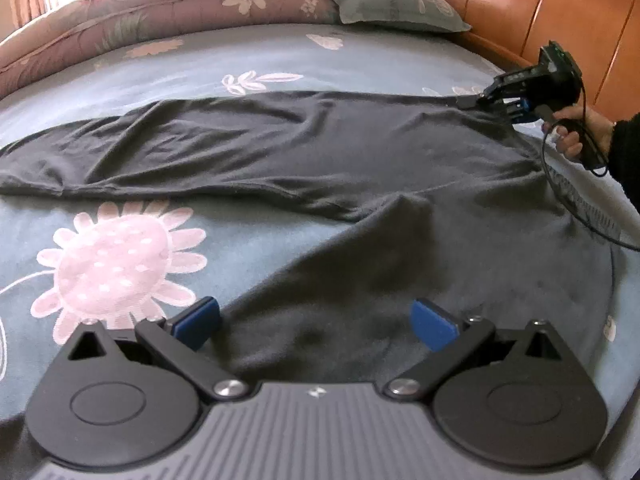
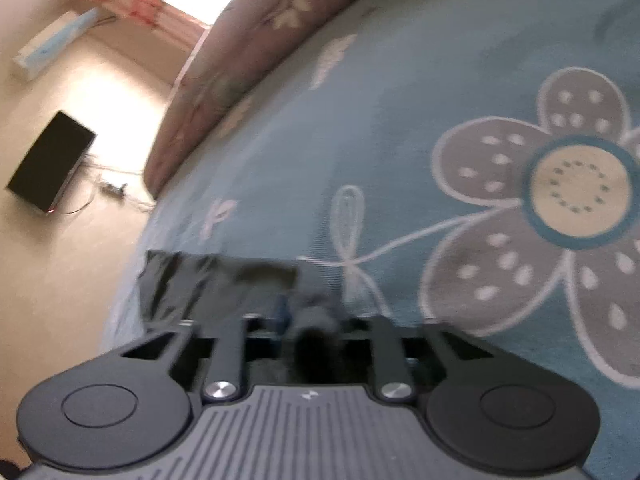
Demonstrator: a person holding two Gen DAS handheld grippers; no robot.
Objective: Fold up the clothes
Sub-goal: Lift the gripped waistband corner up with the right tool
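- Nearest my left lens, left claw stands wide apart, blue pads hovering over the dark garment.
- Garment lies spread across the bed, one end reaching toward its headboard-side edge.
- Right claw is clamped together on that end; a hand grips its handle.

A blue flowered bed carries dark trousers, a quilt and a pillow.
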